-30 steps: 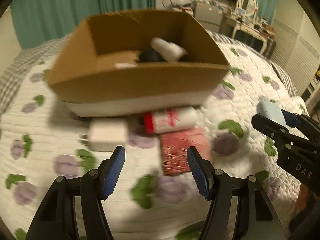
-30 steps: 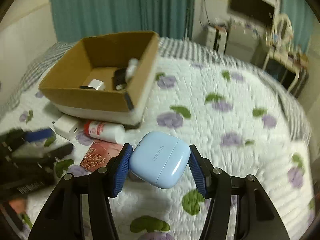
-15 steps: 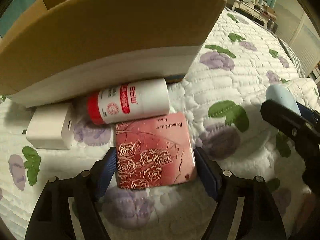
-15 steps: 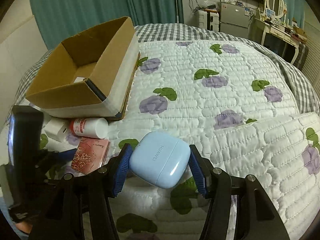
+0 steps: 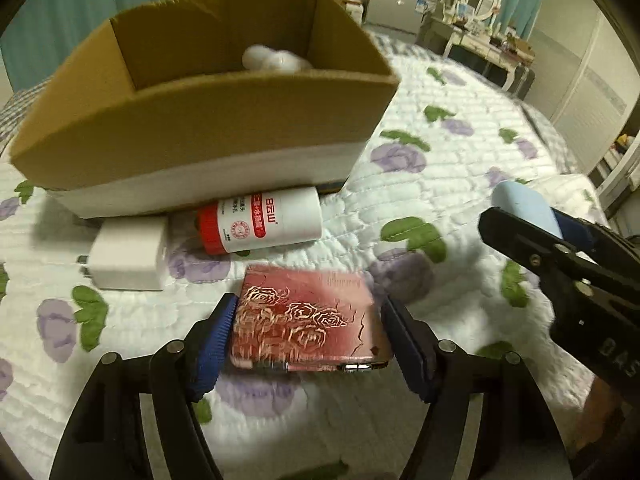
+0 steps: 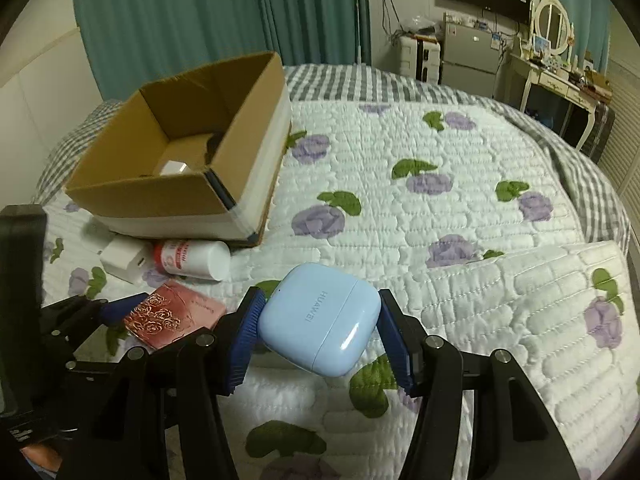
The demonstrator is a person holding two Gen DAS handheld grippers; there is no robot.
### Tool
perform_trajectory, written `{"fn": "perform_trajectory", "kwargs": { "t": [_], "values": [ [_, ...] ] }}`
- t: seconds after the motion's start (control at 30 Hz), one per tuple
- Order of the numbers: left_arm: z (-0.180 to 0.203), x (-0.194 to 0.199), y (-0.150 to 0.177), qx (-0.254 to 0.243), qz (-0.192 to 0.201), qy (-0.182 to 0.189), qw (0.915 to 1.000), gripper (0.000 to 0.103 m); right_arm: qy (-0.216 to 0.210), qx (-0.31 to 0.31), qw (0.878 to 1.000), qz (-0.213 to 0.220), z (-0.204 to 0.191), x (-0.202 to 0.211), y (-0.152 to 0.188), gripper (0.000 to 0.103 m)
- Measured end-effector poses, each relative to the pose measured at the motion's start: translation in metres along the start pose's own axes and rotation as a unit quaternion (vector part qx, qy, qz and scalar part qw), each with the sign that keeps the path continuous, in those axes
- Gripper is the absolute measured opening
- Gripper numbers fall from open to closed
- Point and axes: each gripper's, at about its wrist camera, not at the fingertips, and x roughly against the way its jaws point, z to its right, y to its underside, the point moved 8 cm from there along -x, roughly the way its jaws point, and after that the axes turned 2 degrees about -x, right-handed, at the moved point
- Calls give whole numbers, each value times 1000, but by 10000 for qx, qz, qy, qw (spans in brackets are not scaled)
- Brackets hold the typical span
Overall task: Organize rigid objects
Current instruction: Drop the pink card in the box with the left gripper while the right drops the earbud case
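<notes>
A red tin with gold roses [image 5: 308,320] sits between the blue pads of my left gripper [image 5: 308,306]. The jaws are closing, the pads touch its two sides, and it hangs a little above the quilt with a shadow under it. The right wrist view shows the red tin [image 6: 168,316] tilted in the left gripper [image 6: 80,320]. My right gripper [image 6: 320,298] is shut on a light blue earbud case [image 6: 320,320], held above the bed to the right of the tin. An open cardboard box [image 5: 200,132] stands just behind.
A white bottle with a red cap [image 5: 264,224] and a white charger [image 5: 128,252] lie against the box's near wall. White items [image 5: 272,60] lie inside the box. The flowered quilt [image 6: 440,200] spreads to the right. A dresser and a fridge stand beyond.
My left gripper dropped around the red tin, closed in on it and drew back from the box with the tin between its pads. The right gripper kept the blue case.
</notes>
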Motion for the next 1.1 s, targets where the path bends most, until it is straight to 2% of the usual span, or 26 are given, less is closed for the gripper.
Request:
{"fn": "perform_trajectory", "kwargs": {
  "t": [0.03,0.07,0.1,0.33,0.43,0.6,0.87,1.03,1.1],
  "values": [
    [-1,5,1,3,37,-11,10000,31,19,18,10000,40,-1,5,-1,56],
    [-3,9,2,-9,72,-45,10000,25,41,50,10000,76,-3,9,-2,56],
    [-3,14,5,83,2,238,9997,23,75,86,9999,112,-5,14,-3,56],
    [-4,22,5,170,9,572,9982,16,227,227,9992,231,-20,41,0,56],
    [0,47,-2,108,294,682,9972,11,313,235,9990,220,-21,49,5,56],
    [0,86,-18,39,744,713,9947,10,409,256,9983,322,-26,69,2,56],
    [-28,140,-61,65,1399,397,9894,10,360,546,9958,644,-55,98,-24,56],
    [-57,164,-111,93,1851,119,9826,10,85,738,9937,839,-78,105,-61,56],
    [-68,162,-127,96,1898,9,9818,10,3,827,9923,920,-87,103,-80,56]
  ]
}}
